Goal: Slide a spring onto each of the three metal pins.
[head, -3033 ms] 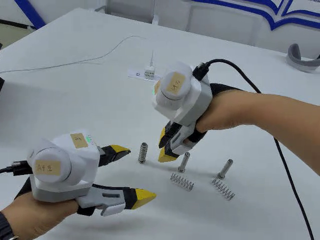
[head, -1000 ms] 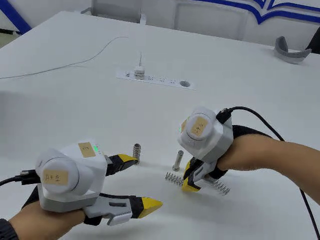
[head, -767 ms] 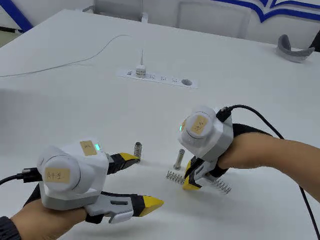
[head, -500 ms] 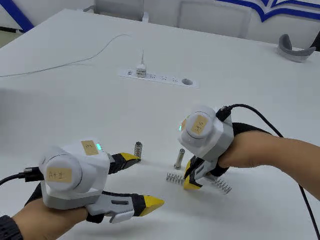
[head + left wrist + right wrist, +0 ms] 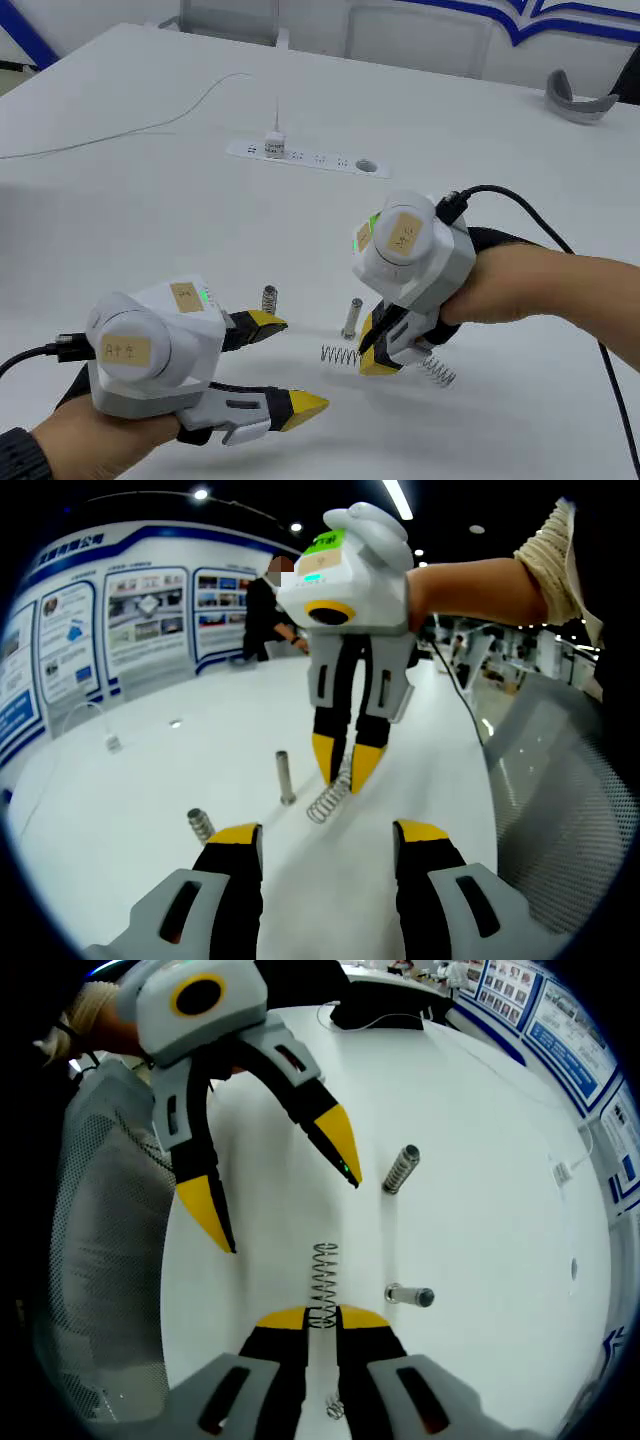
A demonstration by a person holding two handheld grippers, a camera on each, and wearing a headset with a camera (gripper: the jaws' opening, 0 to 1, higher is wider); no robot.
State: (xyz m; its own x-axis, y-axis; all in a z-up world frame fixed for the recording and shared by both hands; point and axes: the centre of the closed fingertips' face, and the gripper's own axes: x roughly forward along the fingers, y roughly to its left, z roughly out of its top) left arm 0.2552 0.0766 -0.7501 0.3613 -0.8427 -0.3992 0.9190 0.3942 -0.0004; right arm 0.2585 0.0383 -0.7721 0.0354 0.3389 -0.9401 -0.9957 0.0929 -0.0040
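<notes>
White desk point(image 5: 150, 200) holds the job mid-step: right claw point(image 5: 372, 358) pinches one spring point(image 5: 338, 354) by its end, left claw point(image 5: 290, 362) gapes empty, and next the spring likely needs lifting onto the bare pin point(image 5: 351, 318) at its 12 o'clock.

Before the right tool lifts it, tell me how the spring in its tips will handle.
The spring is thin open wire coil, so it's probably very light and will likely droop or wobble, since the right tool grips just one end. Squeezed hard, the coils may flatten or pop sideways. Released, its round body could roll.
</notes>
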